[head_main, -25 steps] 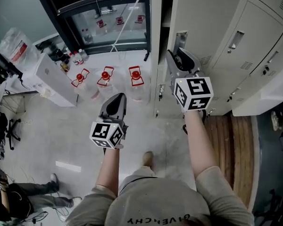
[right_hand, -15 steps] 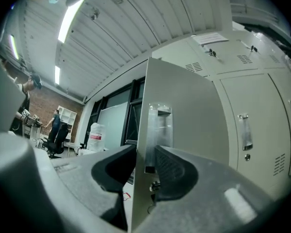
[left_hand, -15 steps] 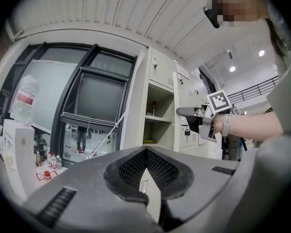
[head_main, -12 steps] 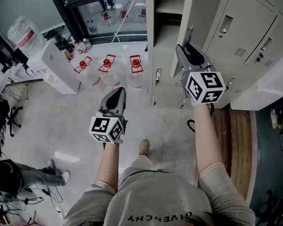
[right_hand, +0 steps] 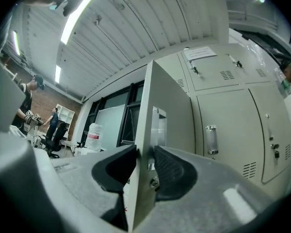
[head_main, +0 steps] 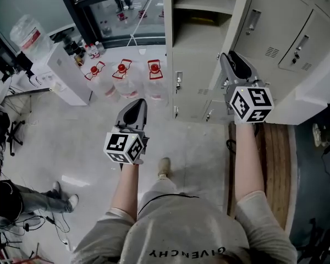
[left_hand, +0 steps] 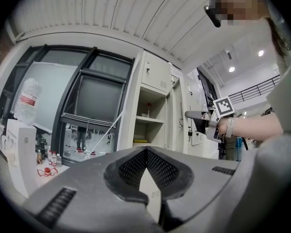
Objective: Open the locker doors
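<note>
My right gripper (head_main: 226, 58) is shut on the free edge of a beige locker door (head_main: 231, 39), which stands swung out from the locker bank. In the right gripper view the door's edge (right_hand: 150, 106) runs straight between the two pads (right_hand: 117, 165), with a metal latch plate on its inner face. The opened compartment (head_main: 197, 21) shows a shelf inside. My left gripper (head_main: 134, 106) hangs over the floor to the left, shut and holding nothing; its pads (left_hand: 131, 166) meet at the tip.
Neighbouring locker doors (head_main: 307, 44) to the right are closed. Three water jugs with red caps (head_main: 121, 75) stand on the floor by a white cabinet (head_main: 66, 78). A wooden board (head_main: 275, 164) lies at the lockers' foot. A person's legs (head_main: 27, 199) show at lower left.
My right gripper has travelled to the right with the door edge in it, and the door has swung wider, baring the shelf inside. The left gripper keeps its place over the floor.
</note>
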`<control>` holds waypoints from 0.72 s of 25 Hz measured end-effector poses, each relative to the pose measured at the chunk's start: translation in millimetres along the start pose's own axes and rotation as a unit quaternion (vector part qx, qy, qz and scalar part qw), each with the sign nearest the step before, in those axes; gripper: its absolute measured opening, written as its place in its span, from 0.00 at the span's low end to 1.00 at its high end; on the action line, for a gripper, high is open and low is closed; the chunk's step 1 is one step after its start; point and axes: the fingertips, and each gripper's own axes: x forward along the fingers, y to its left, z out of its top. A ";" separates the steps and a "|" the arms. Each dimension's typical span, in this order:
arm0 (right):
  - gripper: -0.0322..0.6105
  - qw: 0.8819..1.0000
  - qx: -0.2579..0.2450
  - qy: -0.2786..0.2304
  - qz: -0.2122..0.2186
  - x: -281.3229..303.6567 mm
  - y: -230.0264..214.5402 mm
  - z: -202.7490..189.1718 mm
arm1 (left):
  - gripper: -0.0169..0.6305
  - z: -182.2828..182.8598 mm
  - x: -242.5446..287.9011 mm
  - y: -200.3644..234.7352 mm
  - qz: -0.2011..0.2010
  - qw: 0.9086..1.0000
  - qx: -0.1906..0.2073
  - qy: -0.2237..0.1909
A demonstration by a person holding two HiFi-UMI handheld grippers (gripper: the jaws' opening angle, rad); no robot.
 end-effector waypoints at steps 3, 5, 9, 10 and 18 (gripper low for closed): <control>0.21 1.000 -0.001 -0.002 -0.009 -15.9 -9.3 1.1 | 0.02 0.8 -5.6 -6.8 0.001 1.000 0.002 -0.003; 0.19 1.000 -0.004 -0.002 -0.017 -25.1 -16.2 3.0 | 0.02 1.3 -10.1 -9.8 0.003 1.000 0.003 -0.004; 0.17 0.999 -0.004 -0.001 -0.037 -42.8 -33.3 3.9 | 0.02 0.8 -17.5 -13.7 0.010 1.000 0.002 -0.005; 0.16 0.999 -0.003 -0.001 -0.042 -47.4 -38.0 3.8 | 0.02 0.5 -19.1 -14.8 0.011 1.000 0.002 -0.006; 0.15 0.996 -0.005 0.007 -0.086 -72.9 -71.8 4.9 | 0.02 0.3 -34.8 -19.4 0.017 1.000 0.004 -0.007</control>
